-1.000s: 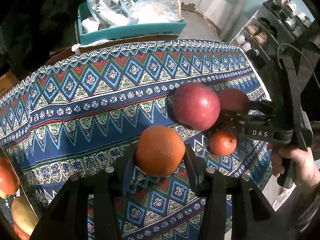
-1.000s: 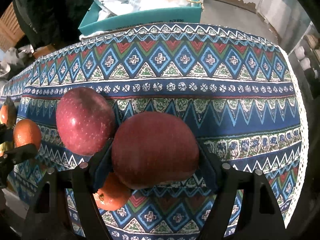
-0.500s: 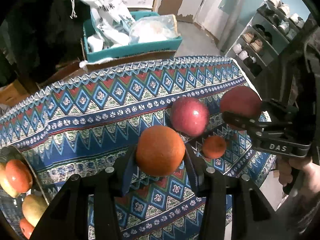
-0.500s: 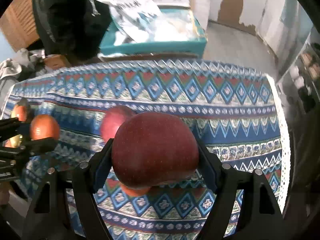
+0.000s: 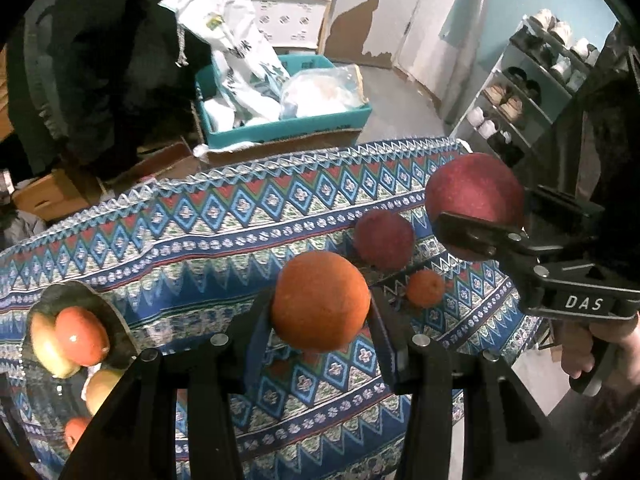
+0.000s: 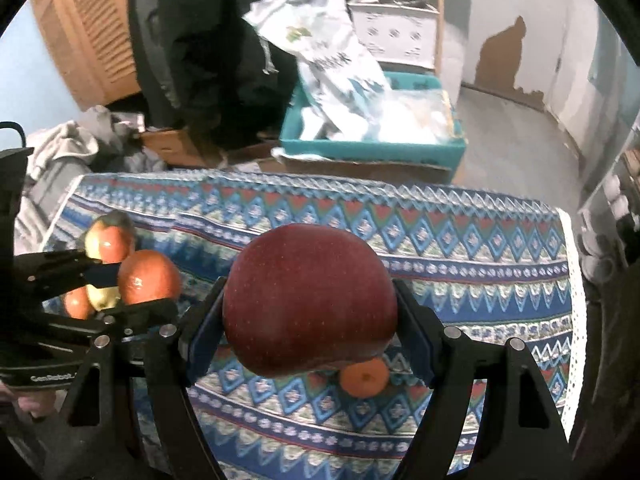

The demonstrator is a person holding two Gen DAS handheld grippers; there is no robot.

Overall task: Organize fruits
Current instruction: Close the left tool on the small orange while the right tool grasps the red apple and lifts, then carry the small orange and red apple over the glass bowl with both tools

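Left tool (image 5: 320,320): clenched on an orange (image 5: 320,301), both pads pressed to its sides, fruit lifted clear of the patterned cloth (image 5: 168,240) covering the worktop.

Right tool (image 6: 308,320): clamped on a large dark-red apple (image 6: 310,302), jaws wide around it, apple held above the cloth. In the left wrist view this tool sits at the right, gripped by a hand (image 5: 600,348), with the same apple at its tip.

Left on the cloth, right side: 1 smaller red apple (image 5: 383,239) and, just near of it, 1 small orange fruit (image 5: 425,288). The 2 lie close together; contact between them cannot be told. In the right wrist view the small orange fruit shows partly under the held apple.

Left side of the worktop: a dark plate (image 5: 80,300) carrying several fruits, at least 1 red-orange one (image 5: 82,335) and 1 yellowish one (image 5: 46,346), touching each other. More fruit shows below them, partly hidden by the left tool's frame.

Far of the worktop, on the floor: a teal box (image 5: 280,132) holding white printed bags (image 5: 236,52). Far right: a shelf rack with shoes (image 5: 532,92).
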